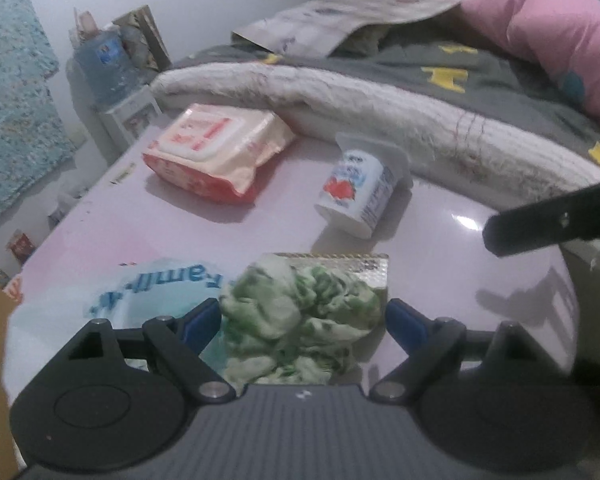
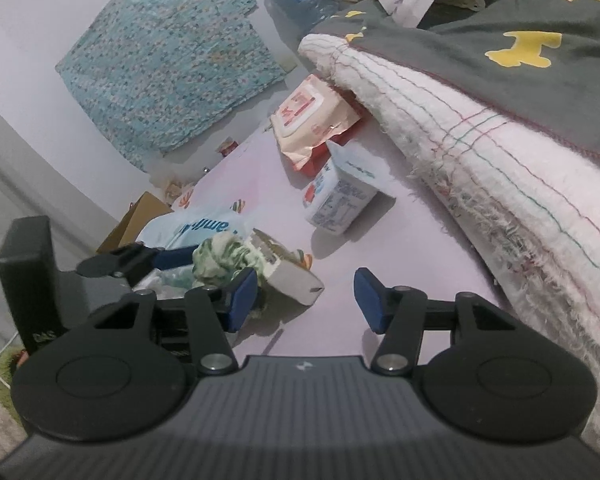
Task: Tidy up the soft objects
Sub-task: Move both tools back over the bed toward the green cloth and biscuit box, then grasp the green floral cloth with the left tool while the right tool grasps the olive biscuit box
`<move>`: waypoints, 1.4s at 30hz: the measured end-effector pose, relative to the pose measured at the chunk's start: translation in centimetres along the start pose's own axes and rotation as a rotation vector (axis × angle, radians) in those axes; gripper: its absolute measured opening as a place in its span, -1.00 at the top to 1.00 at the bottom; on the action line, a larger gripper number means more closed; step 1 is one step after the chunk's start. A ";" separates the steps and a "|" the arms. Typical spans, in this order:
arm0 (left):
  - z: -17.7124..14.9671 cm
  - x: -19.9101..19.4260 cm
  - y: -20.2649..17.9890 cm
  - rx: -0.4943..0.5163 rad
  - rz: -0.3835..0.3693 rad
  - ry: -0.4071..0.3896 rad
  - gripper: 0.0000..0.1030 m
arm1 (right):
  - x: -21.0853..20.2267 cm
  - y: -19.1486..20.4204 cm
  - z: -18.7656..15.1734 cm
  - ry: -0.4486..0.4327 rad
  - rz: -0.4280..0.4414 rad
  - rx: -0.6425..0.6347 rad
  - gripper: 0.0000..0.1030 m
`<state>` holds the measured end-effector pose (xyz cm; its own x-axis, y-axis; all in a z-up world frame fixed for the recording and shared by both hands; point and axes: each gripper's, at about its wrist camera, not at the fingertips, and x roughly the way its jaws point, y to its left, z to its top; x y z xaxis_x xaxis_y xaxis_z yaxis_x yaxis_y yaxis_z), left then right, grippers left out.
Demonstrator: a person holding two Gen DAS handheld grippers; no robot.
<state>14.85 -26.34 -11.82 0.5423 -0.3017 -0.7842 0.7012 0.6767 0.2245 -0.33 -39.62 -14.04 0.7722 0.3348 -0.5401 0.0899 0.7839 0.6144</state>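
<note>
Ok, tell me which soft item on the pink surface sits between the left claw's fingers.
The crumpled green-and-white cloth, between the open left claw. The wipes pack and yogurt cup lie farther away.

Both claws are built alike. The left claw (image 1: 304, 316) has a grey ribbed body at the near side with a small white mark at its middle, flanked by two round black housings, each with a raised disc on top. From these, black link arms with triangular cut-outs run to the fingers, joined by shiny silver pivot pins. The fingertips (image 1: 202, 316) wear blue pads. The right claw (image 2: 306, 300) shows the same grey ribbing, white mark, black discs and silver pins, and its blue pads (image 2: 242, 300) are flat, rectangular blocks with rounded edges.
</note>
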 end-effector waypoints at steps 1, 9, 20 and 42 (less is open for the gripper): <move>-0.1 0.2 -0.1 0.004 0.002 0.001 -0.76 | 0.1 -0.1 0.0 0.003 0.000 0.002 -0.03; -0.2 1.0 1.0 -0.063 0.016 0.020 0.26 | 1.8 0.3 0.1 0.033 0.002 -0.020 -0.04; -1.0 -2.6 4.0 -0.272 -0.042 -0.037 0.51 | 3.9 2.0 1.5 0.024 -0.017 -0.127 -0.06; -3.4 -6.9 6.2 -0.436 -0.032 -0.094 0.51 | 10.8 2.6 0.4 0.087 -0.062 -0.170 0.43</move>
<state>13.87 -17.75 -7.00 0.5771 -0.3733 -0.7264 0.4687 0.8798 -0.0798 8.43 -34.15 -18.03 0.7103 0.3211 -0.6263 0.0227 0.8789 0.4764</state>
